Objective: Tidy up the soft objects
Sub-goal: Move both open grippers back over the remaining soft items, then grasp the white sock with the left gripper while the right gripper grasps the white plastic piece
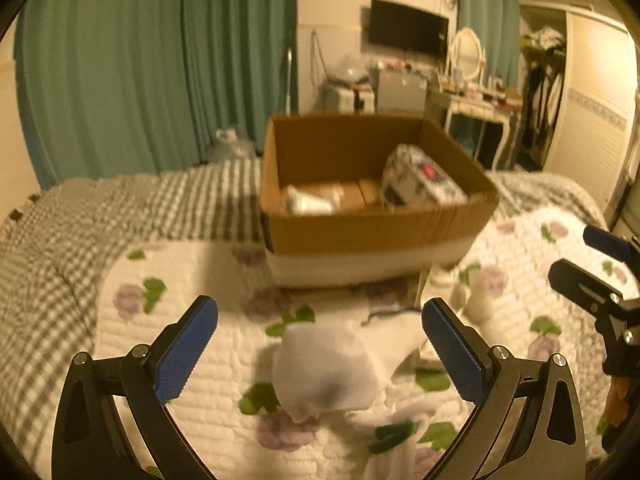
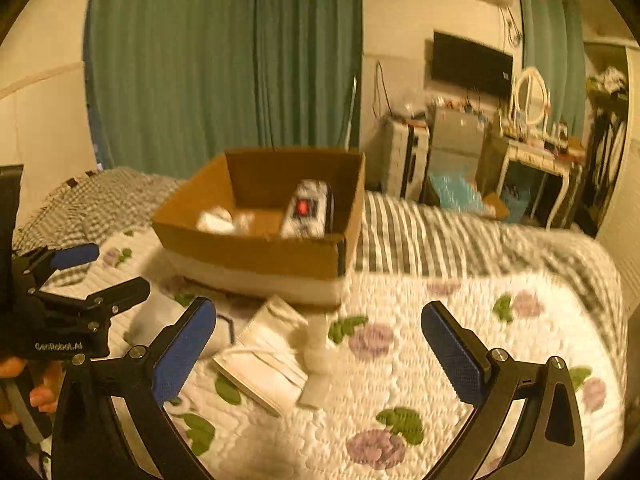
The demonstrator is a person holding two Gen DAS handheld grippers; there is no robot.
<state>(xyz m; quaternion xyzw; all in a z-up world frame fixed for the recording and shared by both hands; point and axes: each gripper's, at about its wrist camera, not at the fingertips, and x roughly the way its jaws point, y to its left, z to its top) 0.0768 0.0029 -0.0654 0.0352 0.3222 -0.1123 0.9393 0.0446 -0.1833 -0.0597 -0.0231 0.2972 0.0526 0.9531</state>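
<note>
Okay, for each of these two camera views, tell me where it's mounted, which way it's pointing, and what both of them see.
Left wrist view: sits on the left gripper, looks forward over the white cloth on the floral quilt toward the cardboard box; the right gripper shows at the right edge.
Right wrist view: sits on the right gripper, looks over folded white cloths toward the box; the left gripper and a hand show at left.
Shared: box, quilt, teal curtains, television.

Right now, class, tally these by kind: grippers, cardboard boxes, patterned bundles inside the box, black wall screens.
grippers: 2, the left gripper and the right gripper
cardboard box: 1
patterned bundle in the box: 1
black wall screen: 1
Total: 5
</note>
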